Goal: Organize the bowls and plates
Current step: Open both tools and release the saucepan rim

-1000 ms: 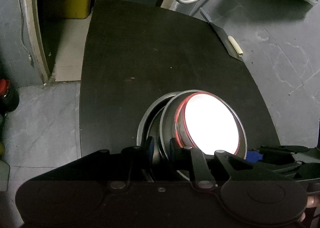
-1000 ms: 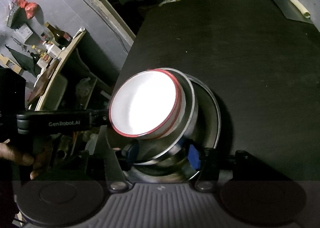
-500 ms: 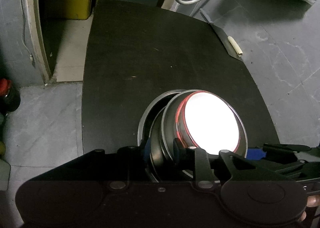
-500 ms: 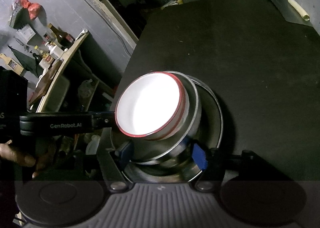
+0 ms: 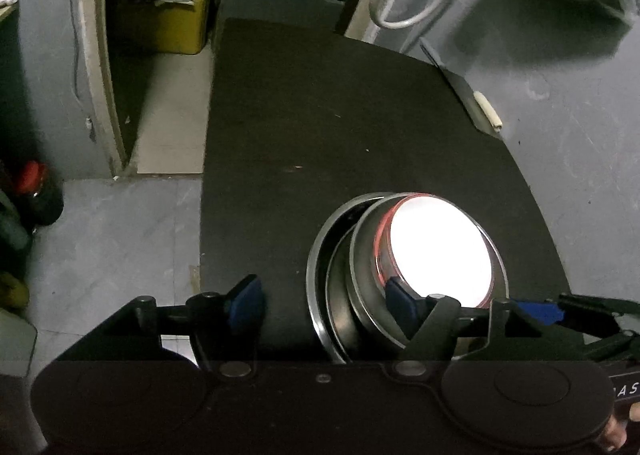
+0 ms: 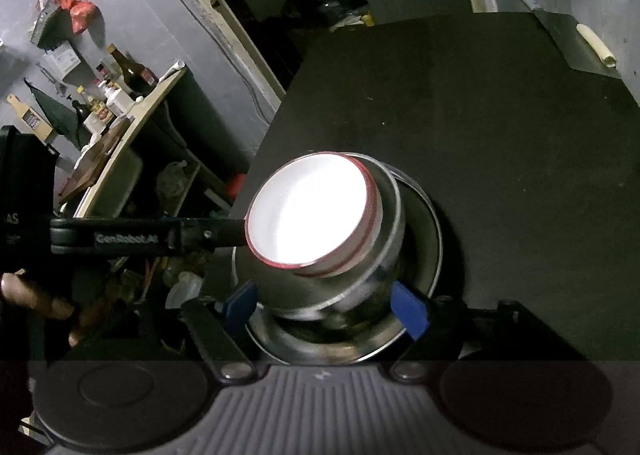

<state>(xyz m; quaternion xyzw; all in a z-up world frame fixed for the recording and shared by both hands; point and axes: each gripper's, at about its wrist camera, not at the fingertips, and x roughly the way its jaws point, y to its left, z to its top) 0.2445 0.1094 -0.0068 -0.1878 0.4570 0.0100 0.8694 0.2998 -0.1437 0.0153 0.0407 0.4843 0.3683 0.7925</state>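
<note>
Beyond table edge: bottles [image 6: 132, 75], rt view only.

"GenRobot.AI" in pale letters along the black finger of the left gripper [image 6: 248, 233], seen from the right wrist. "AS", cut off, on that gripper's black body at the frame's left edge. "AS" again on the right gripper [image 5: 540, 313] body, left wrist view. Bottle labels unreadable.

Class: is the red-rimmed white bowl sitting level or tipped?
Tipped. The white bowl leans inside the steel bowl, its mouth slanting to one side.
</note>
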